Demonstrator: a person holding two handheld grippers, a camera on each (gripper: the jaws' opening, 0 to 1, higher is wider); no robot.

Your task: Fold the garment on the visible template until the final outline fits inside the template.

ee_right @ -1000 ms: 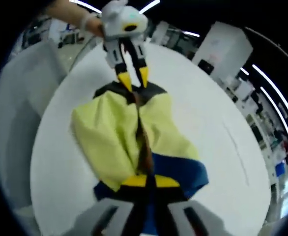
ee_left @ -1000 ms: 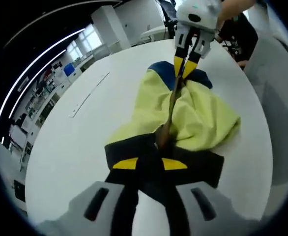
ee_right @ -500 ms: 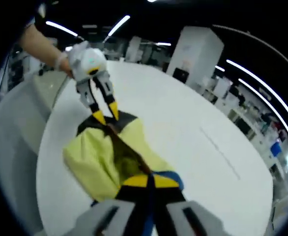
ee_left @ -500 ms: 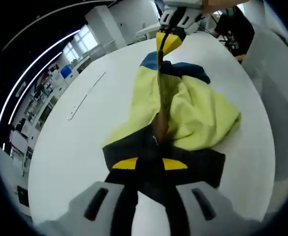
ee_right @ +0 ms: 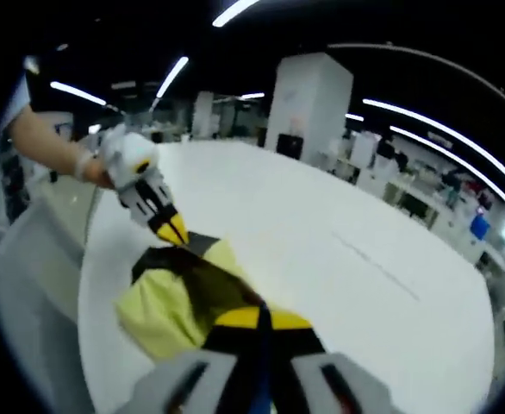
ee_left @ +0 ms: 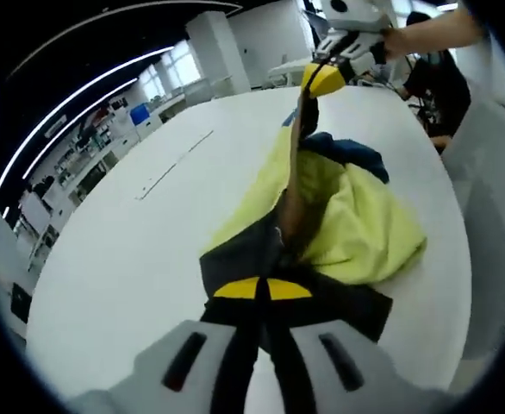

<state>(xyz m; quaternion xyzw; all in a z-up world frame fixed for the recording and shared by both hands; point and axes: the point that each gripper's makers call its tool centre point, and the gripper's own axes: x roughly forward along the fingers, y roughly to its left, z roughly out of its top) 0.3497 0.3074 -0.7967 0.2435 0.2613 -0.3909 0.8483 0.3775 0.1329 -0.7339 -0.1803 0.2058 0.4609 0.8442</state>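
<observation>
A yellow-green garment [ee_left: 356, 224] with black and blue parts hangs stretched between my two grippers above a white table [ee_left: 132, 259]. In the left gripper view my left gripper [ee_left: 263, 290] is shut on the black hem, and the right gripper [ee_left: 326, 78] at the top is shut on the far end, near a blue part [ee_left: 347, 157]. In the right gripper view my right gripper [ee_right: 259, 319] is shut on the cloth, and the left gripper [ee_right: 171, 231], held by a hand, pinches the black edge. The garment [ee_right: 162, 306] sags below them.
A thin grey line [ee_left: 173, 162] runs across the white table; it also shows as a line [ee_right: 375, 266] in the right gripper view. A grey chair [ee_left: 489, 172] stands by the table's edge. A person [ee_left: 433, 73] sits behind. Shelves and desks fill the background.
Both grippers have lifted the garment higher off the table, and the cloth between them is pulled tauter. The right gripper's view now looks more level across the room.
</observation>
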